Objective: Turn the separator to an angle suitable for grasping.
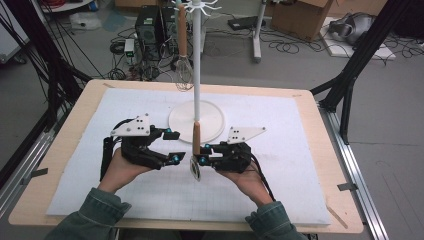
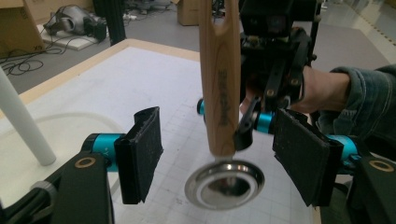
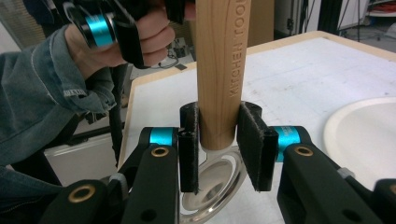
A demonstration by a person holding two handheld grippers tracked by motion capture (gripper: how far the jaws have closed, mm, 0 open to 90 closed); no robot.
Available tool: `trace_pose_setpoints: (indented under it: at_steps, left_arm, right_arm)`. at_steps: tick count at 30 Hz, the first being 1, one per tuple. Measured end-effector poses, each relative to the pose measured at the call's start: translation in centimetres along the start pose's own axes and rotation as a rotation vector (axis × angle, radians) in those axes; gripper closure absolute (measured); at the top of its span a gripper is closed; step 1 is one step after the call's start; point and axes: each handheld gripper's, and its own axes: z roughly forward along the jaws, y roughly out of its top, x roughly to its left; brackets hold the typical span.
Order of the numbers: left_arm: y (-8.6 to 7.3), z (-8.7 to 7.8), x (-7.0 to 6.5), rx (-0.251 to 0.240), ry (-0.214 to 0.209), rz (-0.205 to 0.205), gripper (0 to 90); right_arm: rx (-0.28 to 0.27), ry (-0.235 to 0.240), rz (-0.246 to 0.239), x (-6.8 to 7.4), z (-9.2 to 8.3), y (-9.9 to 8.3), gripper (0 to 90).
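Even, diffuse overhead light gives the white mat [image 1: 280, 150] soft, faint shadows. The high view is slightly soft and compressed. In both gripper views the steel bowl [image 2: 225, 183] shows mild glare, and near pads and background blur.

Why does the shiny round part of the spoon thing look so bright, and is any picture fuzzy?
In the left gripper view the metal bowl mirrors the room's light, so it glints; the wooden handle is sharp, the background soft. In the right gripper view the right gripper pinches the handle crisply, while the sleeve blurs a little. The high view is grainy, with faint shadows on the white mat.
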Motion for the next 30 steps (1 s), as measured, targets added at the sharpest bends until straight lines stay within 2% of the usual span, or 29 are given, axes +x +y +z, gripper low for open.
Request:
trace_pose_setpoints:
  at_steps: [11, 20, 25, 30]
  left_arm:
    - [0.6, 0.3, -0.1, -0.028, -0.003, -0.033, 40.3]
    - [0.8, 0.7, -0.1, -0.044, -0.001, -0.051, 54.4]
    - [0.8, 0.8, -0.1, -0.052, 0.005, -0.051, 66.7]
    - [0.9, 0.9, -0.2, -0.048, 0.007, -0.049, 67.5]
  right_arm:
    - [0.009, 0.027, -0.018, 0.5, 1.8, 0.1, 69.9]
    - [0.009, 0.036, -0.028, 0.7, 2.7, 0.3, 69.9]
    - [0.015, 0.039, -0.032, 0.9, 2.9, 0.4, 69.9]
    - [0.014, 0.026, -0.042, 1.0, 2.9, 0.5, 69.8]
